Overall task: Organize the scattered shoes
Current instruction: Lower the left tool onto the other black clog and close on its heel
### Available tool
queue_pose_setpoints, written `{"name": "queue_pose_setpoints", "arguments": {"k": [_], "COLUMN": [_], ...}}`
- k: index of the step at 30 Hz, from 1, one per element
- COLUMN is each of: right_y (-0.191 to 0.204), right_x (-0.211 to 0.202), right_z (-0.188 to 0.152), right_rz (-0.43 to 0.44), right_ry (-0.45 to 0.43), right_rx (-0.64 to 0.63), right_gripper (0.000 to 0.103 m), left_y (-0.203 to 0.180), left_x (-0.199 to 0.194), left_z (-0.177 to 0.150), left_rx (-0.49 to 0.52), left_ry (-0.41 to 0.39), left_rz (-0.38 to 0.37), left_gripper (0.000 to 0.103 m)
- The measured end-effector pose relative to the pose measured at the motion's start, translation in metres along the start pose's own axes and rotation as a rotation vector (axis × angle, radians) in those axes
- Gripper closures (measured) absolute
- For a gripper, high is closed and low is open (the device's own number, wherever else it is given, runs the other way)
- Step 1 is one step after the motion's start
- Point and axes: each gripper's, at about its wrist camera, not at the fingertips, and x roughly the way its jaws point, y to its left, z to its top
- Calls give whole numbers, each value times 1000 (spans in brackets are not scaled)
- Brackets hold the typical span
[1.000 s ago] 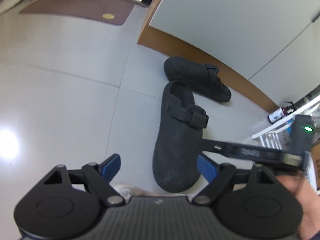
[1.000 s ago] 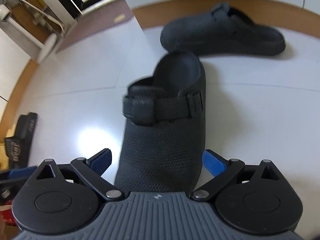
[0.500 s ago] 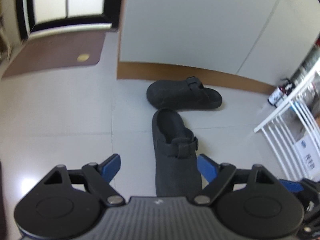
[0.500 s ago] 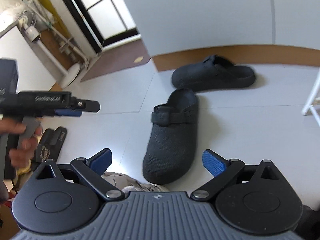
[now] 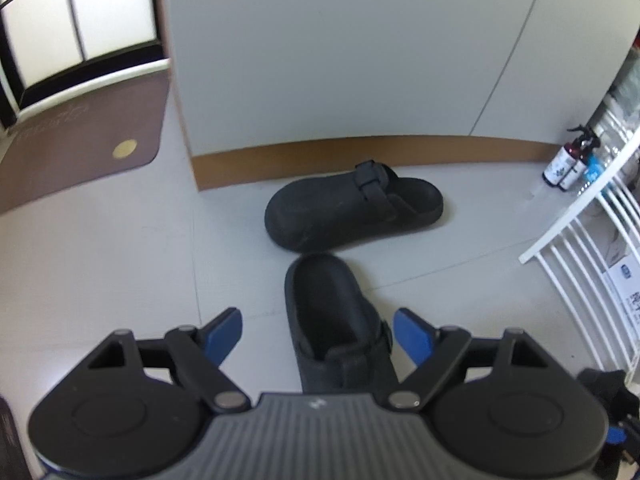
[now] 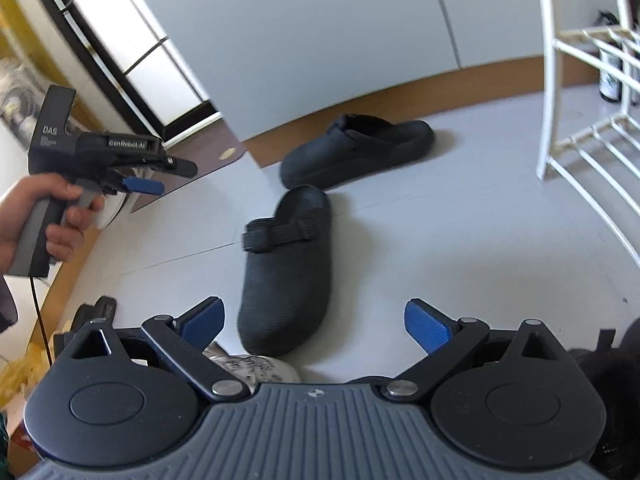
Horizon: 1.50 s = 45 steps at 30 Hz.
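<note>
Black strapped clogs (image 6: 286,272) (image 6: 356,148) were found at right angles, mid-frame, unpaired. Both grippers (image 5: 318,332) (image 6: 314,320) were held spread, empty. Alignment was judged outstanding.

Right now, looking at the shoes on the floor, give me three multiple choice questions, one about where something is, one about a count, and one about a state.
1. Where does the far clog lie?
A. Along the wall's brown baseboard
B. On the white rack
C. On the brown mat

2. How many black clogs lie in the open on the floor?
A. One
B. Two
C. Four

3. What state is the right gripper in?
A. Shut on a clog
B. Shut on nothing
C. Open, holding nothing

Answers: 1 A, it lies lengthwise just before the baseboard. 2 B, the far clog plus the near clog with its heel toward it. 3 C, its blue fingers stand wide apart above the floor.
</note>
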Motion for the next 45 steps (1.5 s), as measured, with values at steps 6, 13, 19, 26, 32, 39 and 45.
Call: {"name": "queue_pose_setpoints", "arguments": {"k": [6,13,19,26,32,39,45], "right_y": [-18,-32,-39,-48,-52,-54,-55], "right_x": [-10,5,16,27,28,33,36], "right_z": [2,16,23,25,23,17,15], "right_rz": [22,75,57,5,-13,-33,-45], "right_ry": [-85,-40,-24,-2,7,32,50], "right_rx": [12,55,53,31,30,34,30], "right_gripper": [3,3,3,3,3,3,3], "left_y": [-22,-49,-76,-89,-111,-126,-114], "left_x": [20,62,116,162,184,225,242], "left_z": [54,102,133,135,142,129,125], "left_rx": [27,93,171,184,246,318,289], "left_ry": [19,50,60,94,125,194,215], "left_rz": [56,42,67,100,168,231,302], "left_gripper": [17,17,17,19,20,23,62]}}
